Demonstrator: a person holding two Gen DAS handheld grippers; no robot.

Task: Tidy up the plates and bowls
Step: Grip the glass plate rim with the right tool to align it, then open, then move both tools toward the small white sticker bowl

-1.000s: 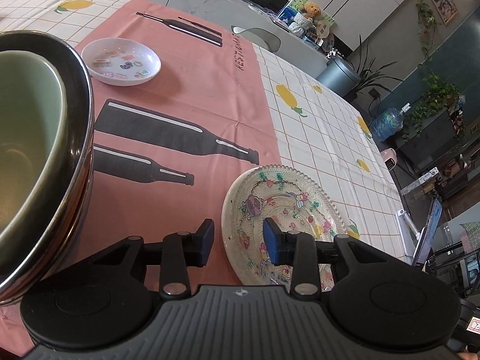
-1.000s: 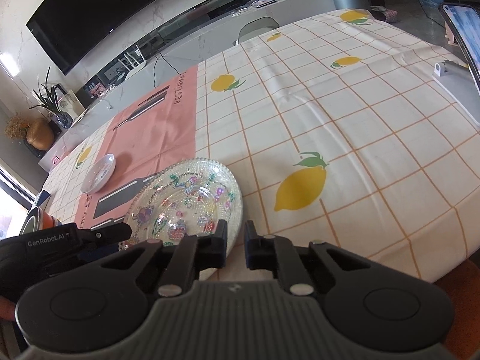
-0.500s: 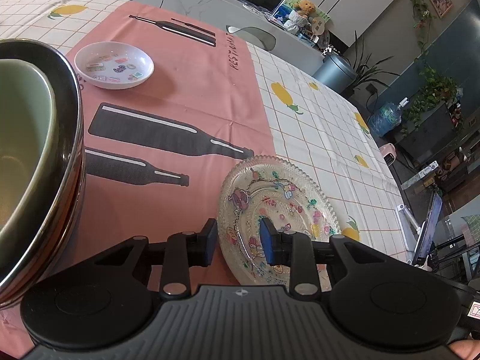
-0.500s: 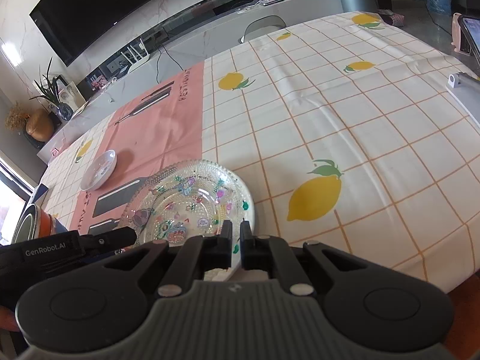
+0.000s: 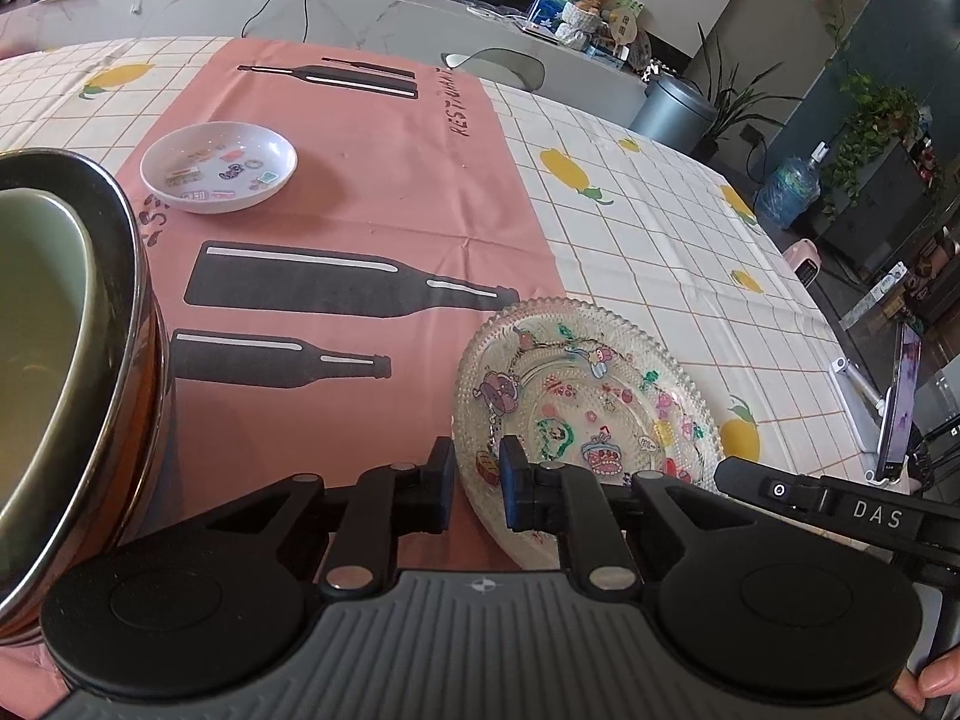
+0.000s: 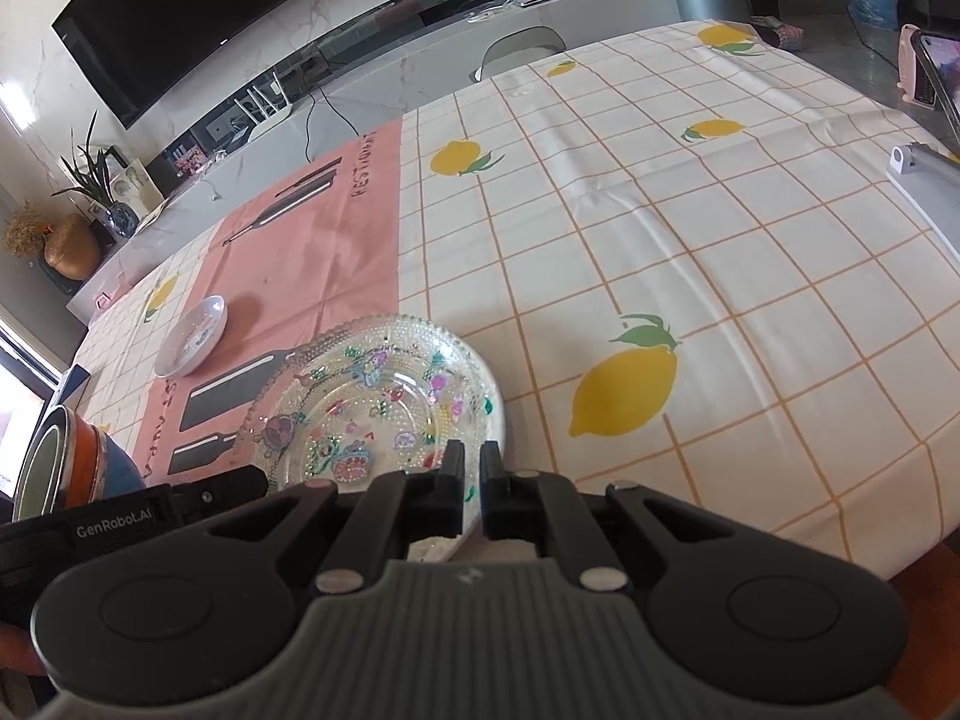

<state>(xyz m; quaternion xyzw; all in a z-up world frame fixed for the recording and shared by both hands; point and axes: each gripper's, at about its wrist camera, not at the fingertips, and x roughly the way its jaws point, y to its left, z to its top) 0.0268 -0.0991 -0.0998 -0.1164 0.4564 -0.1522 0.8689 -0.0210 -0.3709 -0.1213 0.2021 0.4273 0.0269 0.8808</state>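
A clear glass plate with colourful stickers (image 5: 585, 402) lies at the near edge of the table; it also shows in the right wrist view (image 6: 384, 408). My left gripper (image 5: 477, 480) has its jaws closed onto the plate's near left rim. My right gripper (image 6: 472, 480) is shut on the plate's near right rim. A small white dish with stickers (image 5: 219, 168) sits farther back on the pink runner, also in the right wrist view (image 6: 192, 343). A stack of bowls, green inside a steel one (image 5: 72, 360), stands at the near left.
The table carries a lemon-check cloth (image 6: 690, 252) with a pink runner (image 5: 360, 198). A phone on a white stand (image 5: 894, 402) is at the right edge. The table's front edge is just below both grippers.
My left gripper's jaws have narrowed from wide open onto the plate's rim. My right gripper has closed further on the opposite rim. The plate has shifted slightly.
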